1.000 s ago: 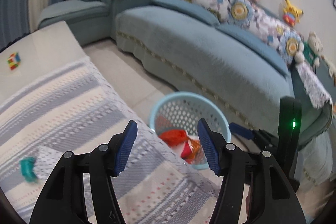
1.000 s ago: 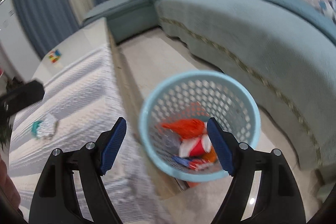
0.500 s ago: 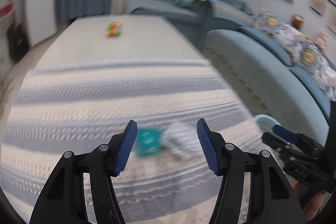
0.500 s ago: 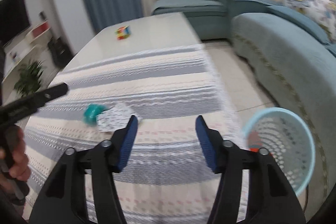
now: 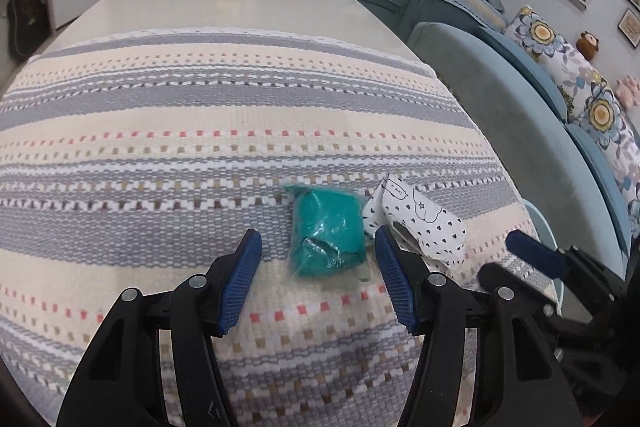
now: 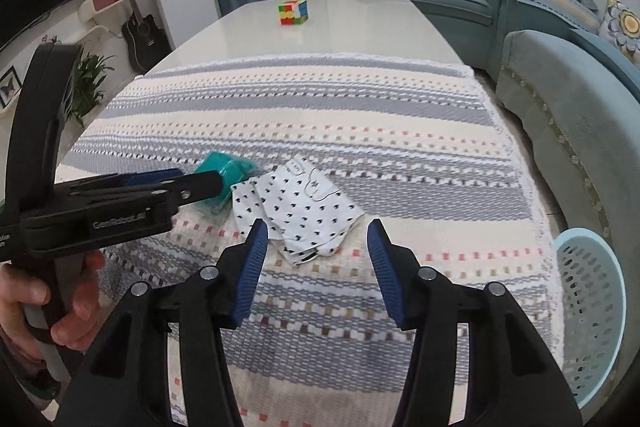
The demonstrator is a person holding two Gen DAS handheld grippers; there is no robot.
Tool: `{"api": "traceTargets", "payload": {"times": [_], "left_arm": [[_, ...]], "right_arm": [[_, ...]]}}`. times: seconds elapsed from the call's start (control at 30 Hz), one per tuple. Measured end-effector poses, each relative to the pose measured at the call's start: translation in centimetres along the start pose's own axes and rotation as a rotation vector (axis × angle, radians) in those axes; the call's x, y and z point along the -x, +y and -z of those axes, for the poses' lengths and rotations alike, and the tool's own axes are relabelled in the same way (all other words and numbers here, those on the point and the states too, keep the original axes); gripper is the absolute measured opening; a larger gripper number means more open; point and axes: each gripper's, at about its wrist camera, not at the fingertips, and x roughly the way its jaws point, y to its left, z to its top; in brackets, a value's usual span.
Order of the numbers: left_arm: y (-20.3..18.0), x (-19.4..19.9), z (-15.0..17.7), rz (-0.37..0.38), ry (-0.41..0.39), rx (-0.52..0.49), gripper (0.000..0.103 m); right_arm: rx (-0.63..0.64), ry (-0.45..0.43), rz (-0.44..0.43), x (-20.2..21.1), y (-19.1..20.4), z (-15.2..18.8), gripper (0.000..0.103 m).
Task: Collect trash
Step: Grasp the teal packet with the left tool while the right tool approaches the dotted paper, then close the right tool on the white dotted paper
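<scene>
Jaws on both grippers are spread with nothing pinched. The left gripper (image 5: 318, 281) frames the teal wrapper (image 5: 326, 231) between its blue pads, not touching it, and the right gripper (image 6: 318, 267) hangs just short of the white spotted paper (image 6: 298, 211), its jaws noticeably narrower than a second ago and now about steady.

What changed: a second ago both cameras were staring down into the light blue basket (image 6: 592, 311), which already had red and orange wrappers in it. Now both have swung back over the striped cloth (image 5: 200, 155) on the tabletop (image 5: 288, 7), and the basket is just a sliver at about 3 o'clock in the right view, down off the tabletop's edge.

So I'd read this as one drop-off done and the next pickup starting. The two pieces still to collect lie side by side, touching or nearly so: teal at roughly 12 o'clock from the left jaws, the paper at 1 o'clock. In the right view the paper sits at 12 o'clock from the jaws.

The Rubik's cube (image 6: 293, 12) at the far end is well apart and probably isn't trash.
</scene>
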Motion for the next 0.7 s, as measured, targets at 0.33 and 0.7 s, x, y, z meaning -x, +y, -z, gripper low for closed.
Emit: {"api": "traceTargets", "payload": {"times": [0.33,0.7], "left_arm": [[1.9,-0.8,0.5,0.051,-0.045,0.061,0.036],[2.5,1.2,1.5,0.012,-0.143,0.077,0.036]], "right_arm": [[0.053,0.046,0.002,-1.7,1.8,0.5,0.057],[0.105,0.079,0.072,-5.1,3.3,-0.5,0.058]]}}
